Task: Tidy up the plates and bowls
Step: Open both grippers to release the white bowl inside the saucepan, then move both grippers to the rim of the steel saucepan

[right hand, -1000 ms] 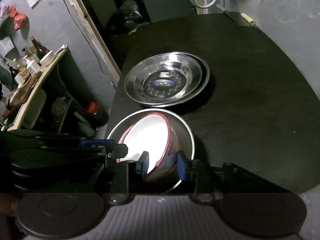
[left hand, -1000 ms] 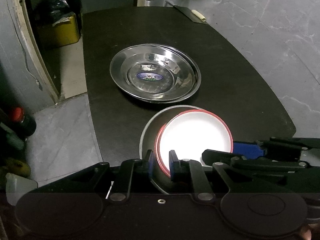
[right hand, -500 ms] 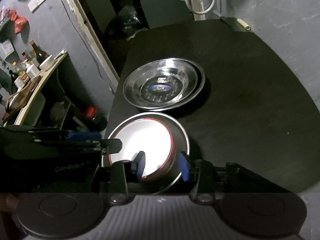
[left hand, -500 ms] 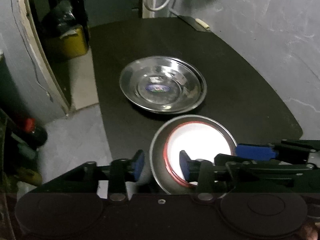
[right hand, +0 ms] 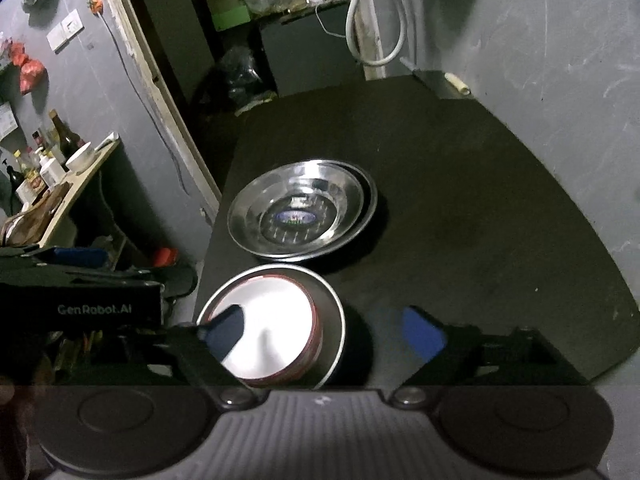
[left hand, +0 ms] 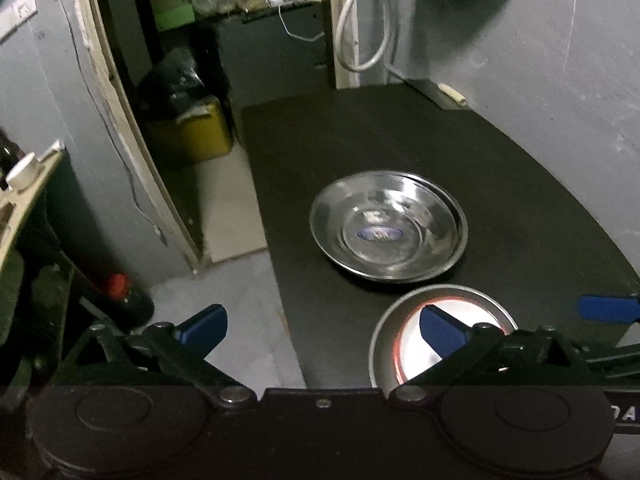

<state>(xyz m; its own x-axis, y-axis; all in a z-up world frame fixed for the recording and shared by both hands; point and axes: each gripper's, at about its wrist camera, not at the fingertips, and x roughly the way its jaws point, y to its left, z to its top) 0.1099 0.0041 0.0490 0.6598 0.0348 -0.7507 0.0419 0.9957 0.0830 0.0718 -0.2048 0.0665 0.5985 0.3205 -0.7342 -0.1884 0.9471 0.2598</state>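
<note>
Two grippers were seen with jaws just spread wide, nothing clamped: the left gripper (left hand: 324,330), then the right gripper (right hand: 324,334). Between them, near the table (right hand: 480,200) edge, the red-rimmed white bowl (right hand: 272,332) was nested in a steel bowl (right hand: 334,320), its near side hidden by blue fingers (right hand: 226,332). Beyond, stacked steel plates (right hand: 302,210) were blurred, their count unclear.

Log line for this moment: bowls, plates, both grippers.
white bowl: nested in steel bowl | steel plates: stacked behind | left gripper: open, just released | right gripper: open, just released
</note>
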